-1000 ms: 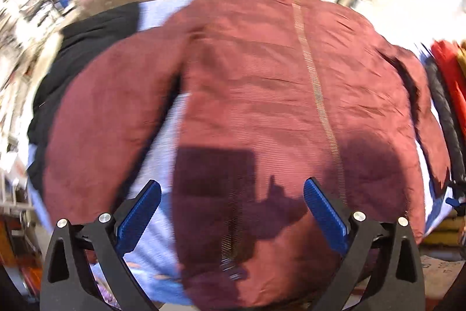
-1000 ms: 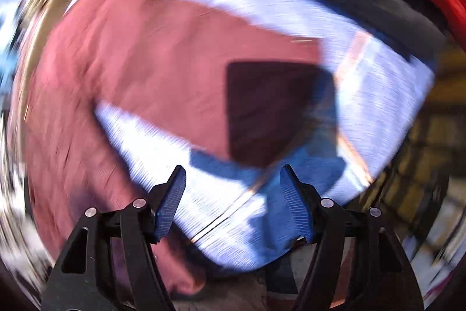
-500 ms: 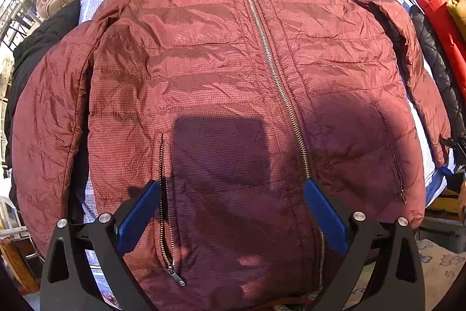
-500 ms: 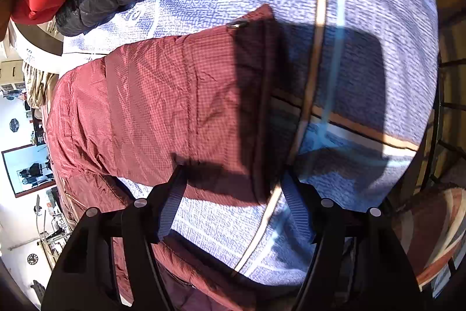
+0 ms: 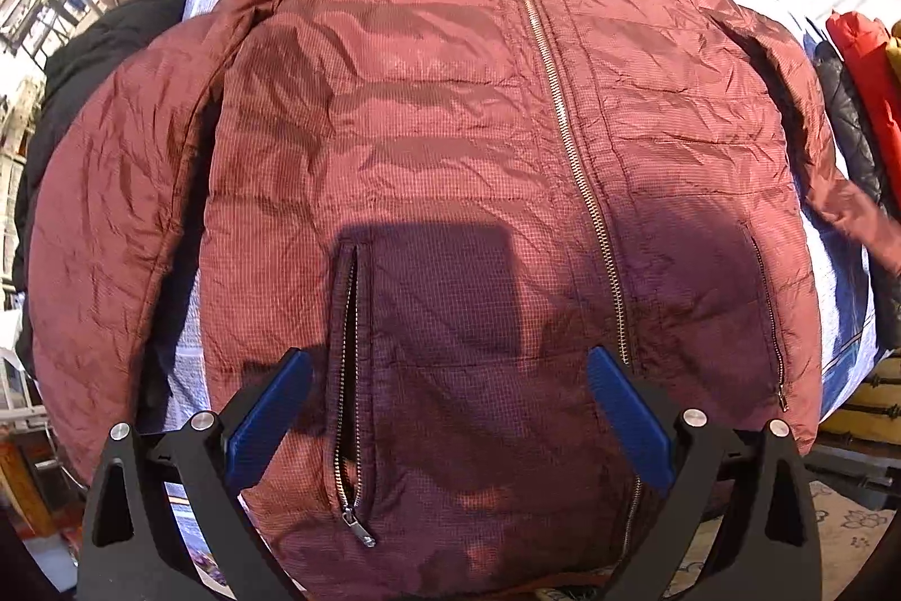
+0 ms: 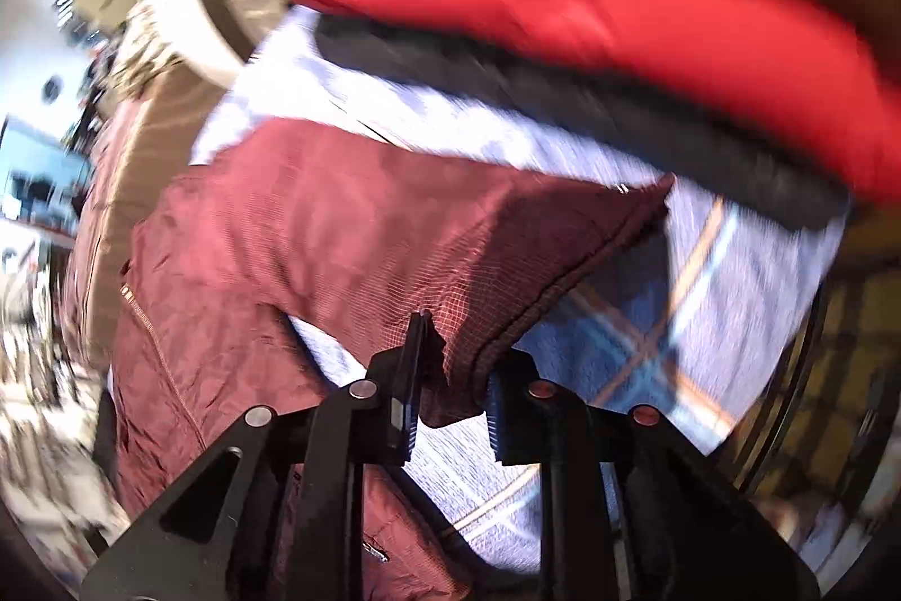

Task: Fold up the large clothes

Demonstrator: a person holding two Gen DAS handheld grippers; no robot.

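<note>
Nearest, the right gripper [image 6: 450,409] has just been closing and now pinches the cuff edge of the maroon jacket's sleeve [image 6: 394,229], lifted off the pale striped cloth [image 6: 647,353], while the left gripper [image 5: 445,409] hangs wide open above the hem, holding nothing. The maroon jacket [image 5: 450,122] lies front up and zipped – its hem at the near edge, its other sleeve [image 5: 112,218] flat alongside the body. Beyond the sleeve the cloth lies bare up to a black garment [image 6: 619,105] and a red jacket [image 6: 647,15] heaped at the far edge.
</note>
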